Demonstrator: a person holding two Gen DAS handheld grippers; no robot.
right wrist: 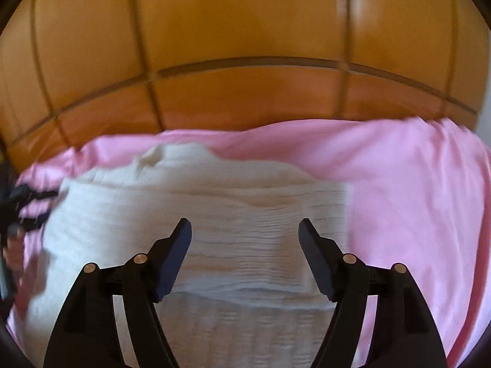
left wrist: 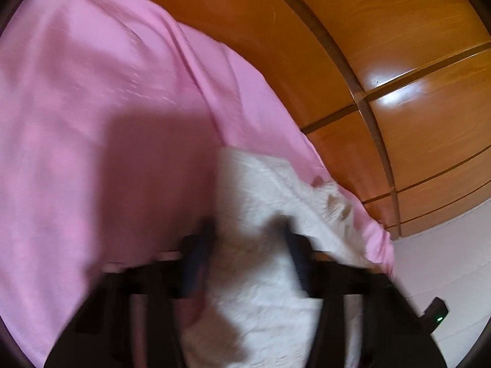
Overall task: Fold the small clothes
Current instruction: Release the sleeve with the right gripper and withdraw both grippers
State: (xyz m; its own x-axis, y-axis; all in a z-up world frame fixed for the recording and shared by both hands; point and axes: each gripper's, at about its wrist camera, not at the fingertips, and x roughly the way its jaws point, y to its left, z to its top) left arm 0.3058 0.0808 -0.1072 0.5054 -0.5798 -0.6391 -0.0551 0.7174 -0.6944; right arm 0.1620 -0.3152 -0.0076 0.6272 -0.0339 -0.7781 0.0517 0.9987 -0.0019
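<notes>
A small white textured garment [right wrist: 221, 230] lies on a pink sheet [right wrist: 399, 184]. My right gripper [right wrist: 245, 230] is open and empty, its fingers spread just above the garment's middle. In the blurred left wrist view the same white garment [left wrist: 264, 202] lies under my left gripper [left wrist: 248, 236], whose jaws stand apart over its near edge. I cannot tell if the left fingers touch the cloth. The left gripper also shows at the far left of the right wrist view [right wrist: 21, 211], at the garment's left edge.
The pink sheet [left wrist: 92, 122] covers the whole work surface. A wooden panelled headboard or cabinet [right wrist: 245, 61] rises directly behind it, and also shows in the left wrist view [left wrist: 383, 61]. A pale wall [left wrist: 445, 260] shows at the right.
</notes>
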